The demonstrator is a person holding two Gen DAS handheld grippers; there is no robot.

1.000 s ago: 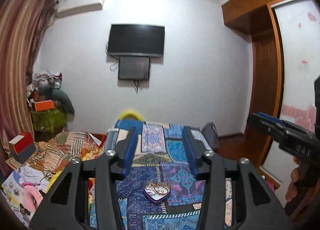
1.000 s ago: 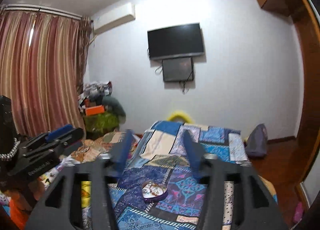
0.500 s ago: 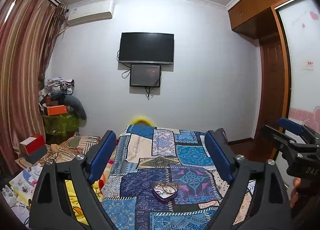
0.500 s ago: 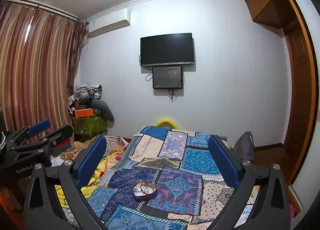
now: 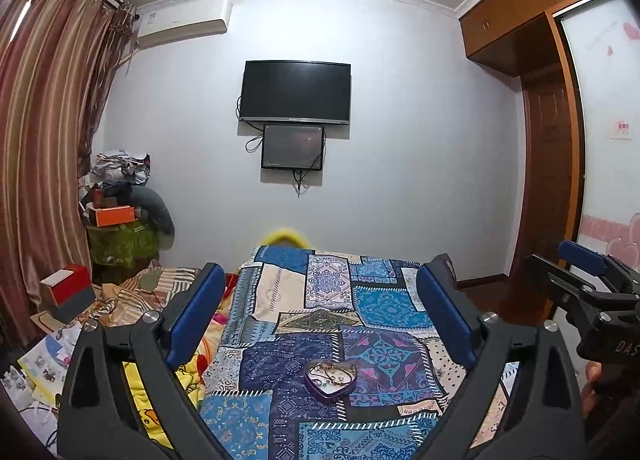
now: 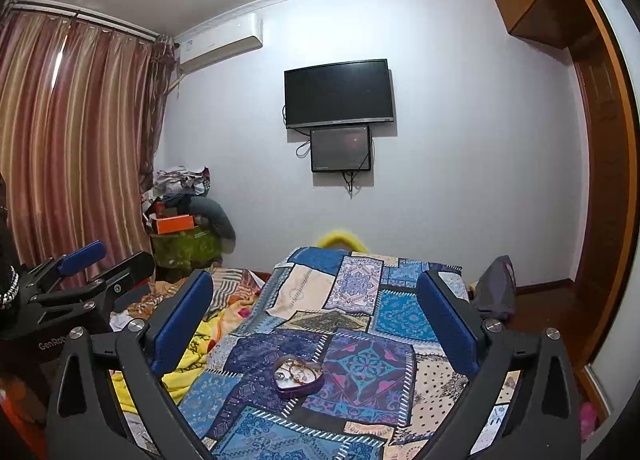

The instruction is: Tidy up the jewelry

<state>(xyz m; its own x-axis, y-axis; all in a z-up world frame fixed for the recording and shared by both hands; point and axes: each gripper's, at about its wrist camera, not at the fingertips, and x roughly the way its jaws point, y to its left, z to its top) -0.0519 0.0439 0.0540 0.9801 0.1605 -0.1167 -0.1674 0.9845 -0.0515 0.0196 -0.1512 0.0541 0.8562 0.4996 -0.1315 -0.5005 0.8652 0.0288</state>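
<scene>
A purple heart-shaped tin (image 5: pixel 330 376) lies on a blue patchwork bedspread (image 5: pixel 380 300), open, with tangled gold jewelry inside. It also shows in the right wrist view (image 6: pixel 298 375). My left gripper (image 5: pixel 320 308) is open wide and empty, held above and short of the tin. My right gripper (image 6: pixel 316 308) is open wide and empty too, at a similar height. Each gripper shows at the edge of the other's view: the right one (image 5: pixel 580 280) and the left one (image 6: pixel 92 264).
Crumpled striped and yellow blankets (image 5: pixel 160 300) lie left of the bedspread. A red box (image 5: pixel 68 288) and a pile of clutter (image 5: pixel 120 211) stand by the curtain. A TV (image 5: pixel 296 91) hangs on the far wall. A wooden wardrobe (image 5: pixel 548 179) is at the right.
Both grippers have opened from nearly shut to wide and have risen and tilted so more of the room shows. The heart-shaped tin has not moved.
</scene>
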